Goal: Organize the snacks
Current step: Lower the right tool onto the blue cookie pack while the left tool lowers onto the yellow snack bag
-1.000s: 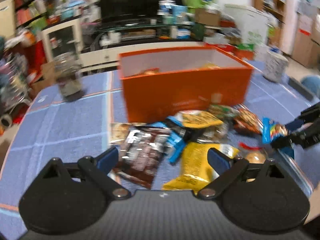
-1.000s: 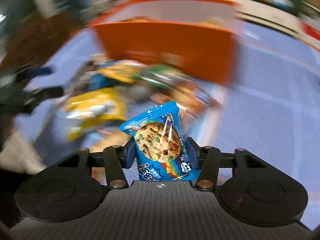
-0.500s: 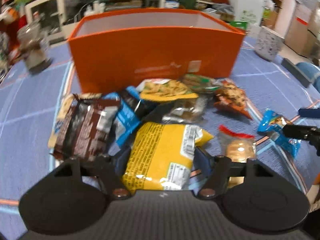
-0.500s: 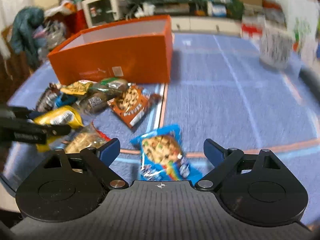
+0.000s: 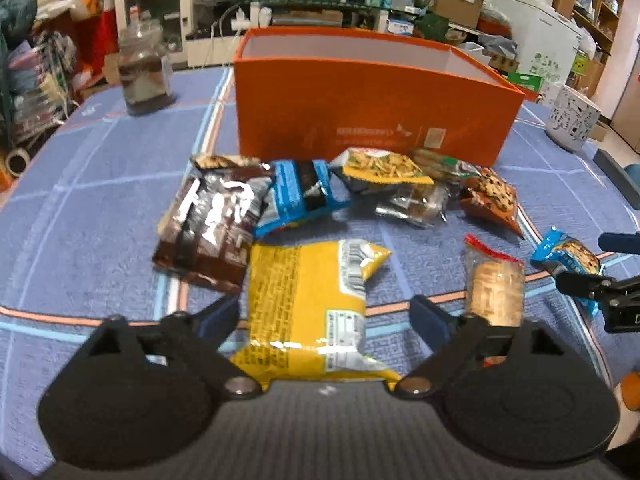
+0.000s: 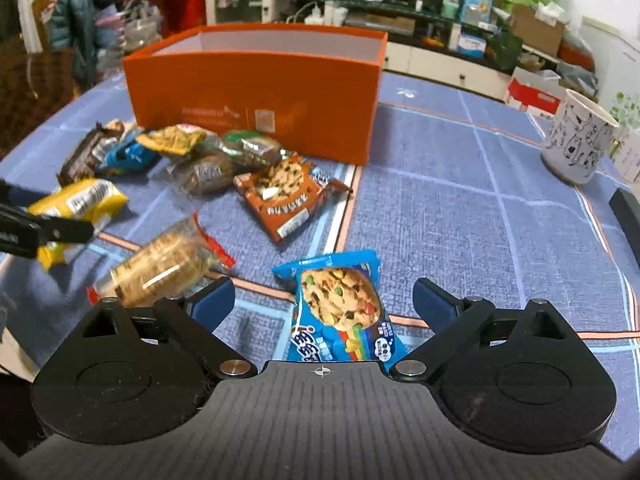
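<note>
An orange box stands open at the back of the blue table; it also shows in the right wrist view. Several snack packets lie in front of it. My left gripper is open, its fingers either side of a yellow packet lying on the table. My right gripper is open over a blue cookie packet that lies flat on the cloth. A clear pack of round biscuits and a brown cookie packet lie between the two grippers.
A glass jar stands at the table's back left. A white patterned cup stands at the right. A dark brown packet and a blue one lie left of the pile. The table edge is close at the right.
My right gripper opened and let the blue cookie packet drop onto the table, then drew back. My left gripper came down around the yellow packet and stays open.
</note>
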A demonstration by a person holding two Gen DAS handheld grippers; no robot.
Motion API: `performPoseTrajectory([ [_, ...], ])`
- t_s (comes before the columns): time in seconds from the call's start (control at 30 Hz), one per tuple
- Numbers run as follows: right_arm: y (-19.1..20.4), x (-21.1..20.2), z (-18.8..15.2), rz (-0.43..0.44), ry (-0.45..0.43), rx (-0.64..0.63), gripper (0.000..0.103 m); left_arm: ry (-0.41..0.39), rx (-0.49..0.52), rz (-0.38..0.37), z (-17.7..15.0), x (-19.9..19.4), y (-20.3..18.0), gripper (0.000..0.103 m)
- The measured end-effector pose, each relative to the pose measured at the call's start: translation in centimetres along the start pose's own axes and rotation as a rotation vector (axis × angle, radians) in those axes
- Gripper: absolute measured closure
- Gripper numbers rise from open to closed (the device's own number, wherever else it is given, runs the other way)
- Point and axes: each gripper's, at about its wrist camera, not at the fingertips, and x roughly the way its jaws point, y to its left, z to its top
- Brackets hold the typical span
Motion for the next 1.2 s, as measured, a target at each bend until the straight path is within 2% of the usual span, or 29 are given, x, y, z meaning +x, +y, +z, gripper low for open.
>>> performPoseTrajectory([
  [0.2,-1.4,0.8,-0.3,0.033,0.034,0.072,0.014,-0.026,-0.045,0.018,0.0,-0.3,0.5,0.010],
  [0.37,-1.5,1.3,-0.3,0.032,0.071,0.095,0.014,-0.003,-0.044,0.062,0.0,0.7,0.1,0.010],
  [0.5,-1.4,1.9,-0.4,0.027,0.103,0.099,0.014,-0.004,-0.040,0.062,0.0,0.9,-0.1,0.010],
  [1.2,-0.8,2.5,-0.3,0.009,0.108,0.077,0.013,0.045,-0.043,0.142,-0.1,2.7,-0.1,0.007],
])
